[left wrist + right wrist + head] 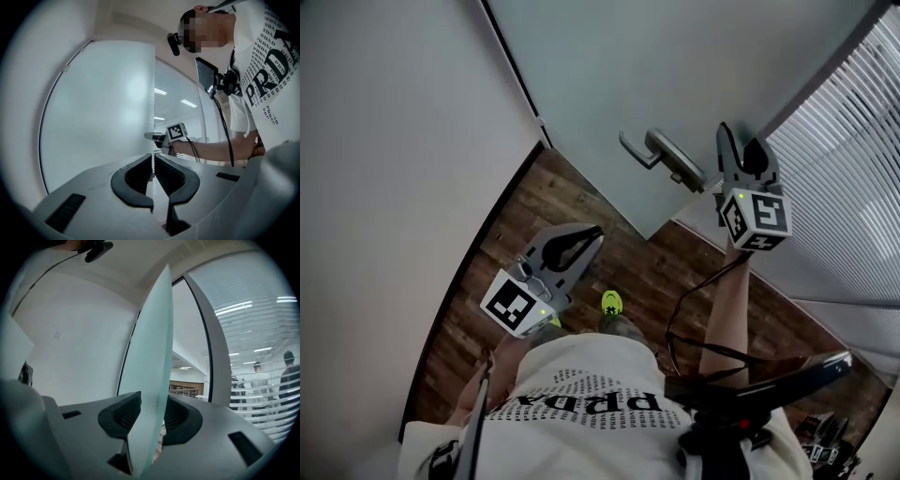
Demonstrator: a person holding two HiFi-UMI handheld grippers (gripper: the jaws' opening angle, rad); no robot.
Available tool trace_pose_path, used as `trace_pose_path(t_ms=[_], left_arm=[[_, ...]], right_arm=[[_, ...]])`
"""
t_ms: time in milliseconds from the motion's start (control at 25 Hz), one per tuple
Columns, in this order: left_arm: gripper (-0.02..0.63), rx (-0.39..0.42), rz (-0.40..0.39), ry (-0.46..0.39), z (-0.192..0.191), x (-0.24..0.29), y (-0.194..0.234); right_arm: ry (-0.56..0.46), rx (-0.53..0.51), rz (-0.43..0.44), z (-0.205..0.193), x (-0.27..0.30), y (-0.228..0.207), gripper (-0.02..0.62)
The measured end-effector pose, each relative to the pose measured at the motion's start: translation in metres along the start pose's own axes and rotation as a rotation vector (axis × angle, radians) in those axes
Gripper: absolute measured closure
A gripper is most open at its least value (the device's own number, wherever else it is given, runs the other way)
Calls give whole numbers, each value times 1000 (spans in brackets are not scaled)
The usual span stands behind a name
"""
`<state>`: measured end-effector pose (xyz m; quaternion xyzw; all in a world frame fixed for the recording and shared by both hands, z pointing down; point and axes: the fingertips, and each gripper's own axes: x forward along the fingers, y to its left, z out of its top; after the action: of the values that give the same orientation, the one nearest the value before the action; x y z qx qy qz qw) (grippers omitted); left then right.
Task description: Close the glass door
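From above, the frosted door [609,66] stands ajar, its free edge near the middle of the view, with the lever handle [661,150] just inside that edge. The right gripper [741,141] reaches level to the edge beside the handle, while the left gripper [595,234] hangs lower over the wood floor [581,197], well apart from the glass. A big stiff pane like this should be heavy on its hinges and slow to start. It is smooth enough to slip out of a pinch and brittle at the edge, so I'd rather take the handle, or push flat on the face. The wall [394,187] closes in on the left and blinds [853,141] on the right. A black cable [675,319] dangling from the right arm could snag on the lever. In the left gripper view the jaws are pressed together with nothing between them, and the door fills the space ahead. In the right gripper view the pane's edge runs up between the jaws, and the pads look to lie against both faces, pinching it. Past the edge there is an open gap to the grey frame [213,357], and nothing seems to block the swing. People [286,376] stand behind the blinds, out of the way.
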<state>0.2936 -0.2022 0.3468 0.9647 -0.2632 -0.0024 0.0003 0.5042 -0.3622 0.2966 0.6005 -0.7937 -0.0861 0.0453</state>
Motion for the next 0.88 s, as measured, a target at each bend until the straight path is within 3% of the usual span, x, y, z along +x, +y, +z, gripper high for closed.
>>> trace_pose_path(t_ms=[200, 320, 400, 520, 720, 880], left_arm=[[586, -11, 16, 35, -9, 29, 14], [586, -26, 24, 38, -12, 32, 13], [586, -9, 10, 25, -18, 30, 6], [586, -7, -12, 25, -34, 32, -7], [586, -38, -37, 51, -41, 56, -24], [586, -6, -78, 22, -37, 63, -32]], right_arm=[[10, 25, -10, -25, 27, -57, 488], [25, -39, -87, -29, 24, -77, 485], [51, -119, -145, -38, 14, -79, 485], [71, -152, -170, -52, 5, -77, 486], [65, -156, -153, -57, -7, -78, 486], [79, -121, -119, -62, -21, -69, 486]])
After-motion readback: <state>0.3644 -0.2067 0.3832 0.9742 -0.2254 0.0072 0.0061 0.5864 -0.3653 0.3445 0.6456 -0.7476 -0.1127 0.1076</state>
